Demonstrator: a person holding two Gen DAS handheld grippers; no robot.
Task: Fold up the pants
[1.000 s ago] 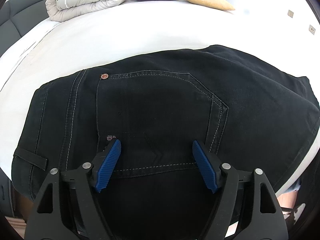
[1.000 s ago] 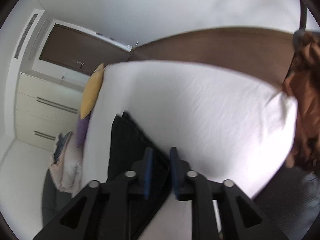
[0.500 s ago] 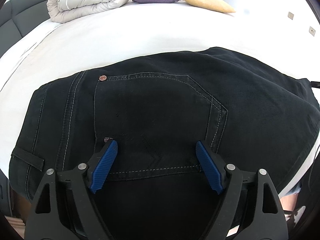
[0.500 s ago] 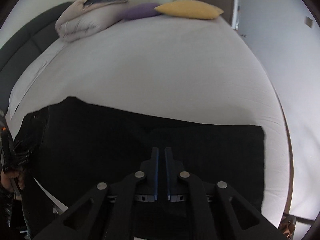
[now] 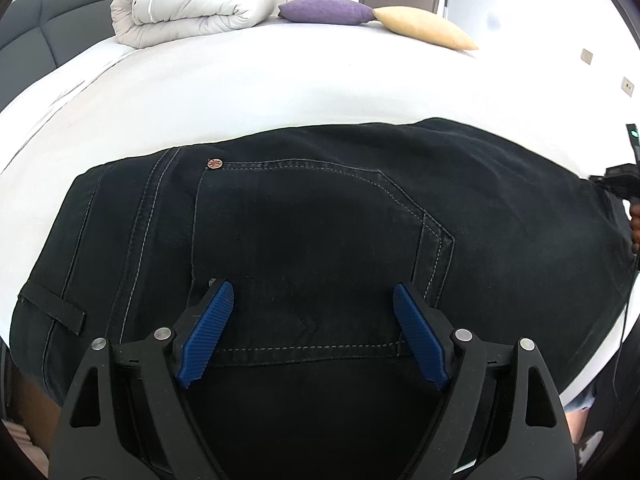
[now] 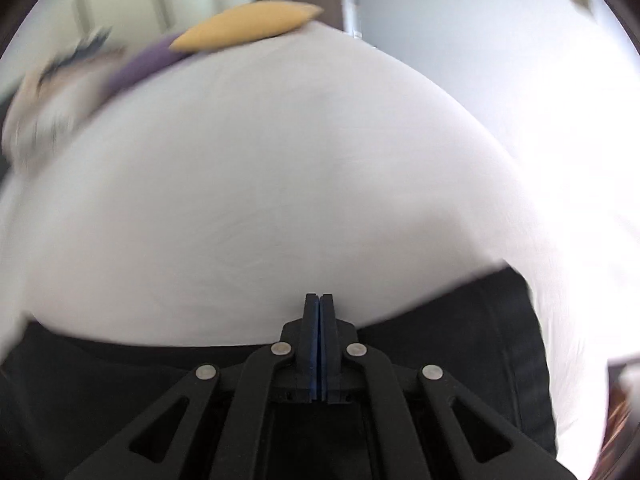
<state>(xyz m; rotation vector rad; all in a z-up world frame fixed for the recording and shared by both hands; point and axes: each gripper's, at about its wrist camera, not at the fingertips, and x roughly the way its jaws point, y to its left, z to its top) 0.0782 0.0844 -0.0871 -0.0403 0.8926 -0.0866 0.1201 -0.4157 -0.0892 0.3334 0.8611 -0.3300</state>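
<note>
Black jeans (image 5: 320, 232) lie flat on the white bed (image 5: 280, 92), back pocket up, waistband to the left. My left gripper (image 5: 314, 300) is open, its blue pads (image 5: 206, 332) spread over the lower edge of the pocket, holding nothing. In the blurred right wrist view, my right gripper (image 6: 320, 304) is shut with its pads pressed together and nothing visible between them. It hovers over the far edge of the jeans (image 6: 460, 320).
A rolled beige duvet (image 5: 192, 8), a purple pillow (image 5: 324, 10) and a yellow pillow (image 5: 424, 26) lie at the far side of the bed. A dark headboard (image 5: 48, 40) is at the far left. The other hand-held device (image 5: 624, 184) shows at the right edge.
The right gripper swung round from facing the bed's side to facing across the bed and closed fully. It now sits low over the jeans' edge. The left gripper stayed open, barely moving.
</note>
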